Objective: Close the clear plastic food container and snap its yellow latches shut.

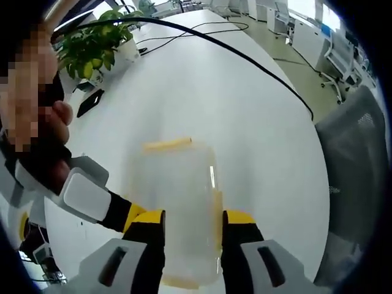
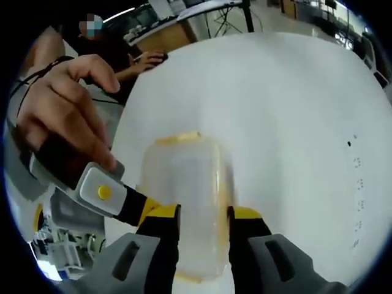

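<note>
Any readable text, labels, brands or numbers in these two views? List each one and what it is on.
None can be read.
Container: clear plastic with yellow latches, no label visible.
Table: a few small dark marks near its edge in the right gripper view, too small to read.
Dark flat object by the plant: no legible marking.

Left gripper (image 1: 193, 222) at lower centre, jaws parted; right gripper (image 2: 204, 215) likewise; hand (image 2: 64, 113) upper left.

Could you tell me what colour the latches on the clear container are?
Yellow latches; clearest in the left gripper view.
</note>
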The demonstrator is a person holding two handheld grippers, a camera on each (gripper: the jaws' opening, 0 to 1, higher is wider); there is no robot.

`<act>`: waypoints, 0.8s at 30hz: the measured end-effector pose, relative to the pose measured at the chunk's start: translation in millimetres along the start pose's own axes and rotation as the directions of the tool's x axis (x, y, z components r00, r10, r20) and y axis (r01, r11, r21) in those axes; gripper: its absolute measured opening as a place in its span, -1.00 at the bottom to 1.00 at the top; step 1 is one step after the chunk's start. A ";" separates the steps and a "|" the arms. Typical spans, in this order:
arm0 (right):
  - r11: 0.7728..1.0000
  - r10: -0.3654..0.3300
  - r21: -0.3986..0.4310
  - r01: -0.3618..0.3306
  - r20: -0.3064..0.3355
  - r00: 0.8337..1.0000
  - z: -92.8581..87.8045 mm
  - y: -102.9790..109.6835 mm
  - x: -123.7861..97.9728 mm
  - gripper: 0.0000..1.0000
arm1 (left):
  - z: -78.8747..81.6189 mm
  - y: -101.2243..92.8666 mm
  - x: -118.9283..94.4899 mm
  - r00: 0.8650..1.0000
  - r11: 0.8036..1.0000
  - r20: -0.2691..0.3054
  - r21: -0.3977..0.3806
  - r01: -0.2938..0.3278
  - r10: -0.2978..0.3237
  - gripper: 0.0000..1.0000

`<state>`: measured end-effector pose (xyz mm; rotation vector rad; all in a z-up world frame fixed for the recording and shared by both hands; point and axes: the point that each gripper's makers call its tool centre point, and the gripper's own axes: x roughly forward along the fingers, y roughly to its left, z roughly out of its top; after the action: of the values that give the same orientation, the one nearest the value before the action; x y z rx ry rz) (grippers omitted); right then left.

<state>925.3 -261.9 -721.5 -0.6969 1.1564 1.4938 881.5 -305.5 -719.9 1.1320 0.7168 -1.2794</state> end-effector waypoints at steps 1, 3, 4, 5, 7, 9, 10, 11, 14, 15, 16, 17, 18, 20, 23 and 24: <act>1.000 -0.005 -0.015 0.005 0.001 1.000 2.0 2.5 -0.1 -0.44 | 0.3 -0.1 -0.4 1.000 1.000 0.001 0.002 0.000 0.000 -0.42; 1.000 -0.009 -0.021 0.009 0.001 1.000 3.9 7.3 0.0 -0.43 | 1.0 -0.3 -1.6 1.000 1.000 0.008 0.003 0.005 -0.005 -0.42; 1.000 -0.014 -0.027 0.014 0.004 1.000 5.2 10.8 0.1 -0.42 | 1.6 -1.6 -2.7 1.000 1.000 0.013 0.008 0.012 -0.012 -0.43; 0.999 -0.016 -0.031 0.016 0.008 1.000 5.3 10.6 0.6 -0.37 | 2.0 -2.6 -3.6 1.000 1.000 0.015 0.010 0.018 -0.018 -0.47; 0.999 -0.035 -0.027 0.035 0.015 0.999 6.6 5.6 1.0 -0.27 | 6.5 -7.9 -6.2 0.999 0.999 0.033 0.009 0.043 -0.044 -0.50; 0.998 -0.052 -0.017 0.053 0.048 0.998 12.5 0.9 -3.3 -0.26 | 10.5 -9.4 -9.1 0.999 0.999 0.041 0.008 0.034 -0.035 -0.39; 0.998 -0.062 -0.019 0.063 0.062 0.996 16.0 -0.1 -5.6 -0.24 | 13.2 -10.6 -11.5 0.999 0.999 0.046 0.021 0.026 -0.027 -0.35; 0.997 -0.072 -0.017 0.074 0.075 0.995 18.6 -0.7 -9.2 -0.22 | 14.1 -11.7 -13.4 0.999 0.999 0.045 0.024 0.025 -0.026 -0.34; 0.997 -0.079 -0.012 0.080 0.090 0.993 23.4 3.7 -19.3 -0.24 | 18.2 -13.4 -22.3 0.998 1.000 0.055 0.025 0.019 -0.020 -0.33; 0.996 -0.088 -0.011 0.090 0.098 0.991 23.9 3.7 -22.0 -0.24 | 18.8 -13.5 -27.0 0.998 0.999 0.056 0.031 0.010 -0.012 -0.33; 0.995 -0.094 -0.010 0.095 0.103 0.990 23.3 2.9 -23.6 -0.25 | 18.8 -13.2 -30.2 0.998 0.999 0.056 0.032 0.004 -0.006 -0.33; 0.995 -0.100 -0.005 0.101 0.110 0.989 24.5 4.6 -25.4 -0.25 | 18.7 -12.7 -35.8 0.998 1.000 0.058 0.027 -0.004 0.003 -0.33; 0.994 -0.107 -0.001 0.108 0.118 0.987 23.1 3.2 -27.6 -0.25 | 18.7 -12.1 -39.6 0.998 1.000 0.063 0.020 -0.010 0.009 -0.33; 0.993 -0.122 0.007 0.122 0.124 0.985 20.8 9.5 -32.1 -0.26 | 15.8 -10.5 -48.5 0.997 1.000 0.067 0.001 -0.029 0.029 -0.33; 0.990 -0.144 0.016 0.143 0.135 0.980 17.3 19.8 -37.3 -0.27 | 7.8 -9.6 -58.5 0.997 0.999 0.063 -0.020 -0.049 0.051 -0.35; 0.987 -0.158 0.020 0.157 0.142 0.977 15.7 23.3 -40.7 -0.28 | 3.5 -9.2 -62.2 0.996 0.997 0.063 -0.055 -0.059 0.063 -0.35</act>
<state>915.9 -262.1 -672.9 -0.6491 0.9755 1.3810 859.7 -285.5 -664.3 1.0570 0.6590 -1.2333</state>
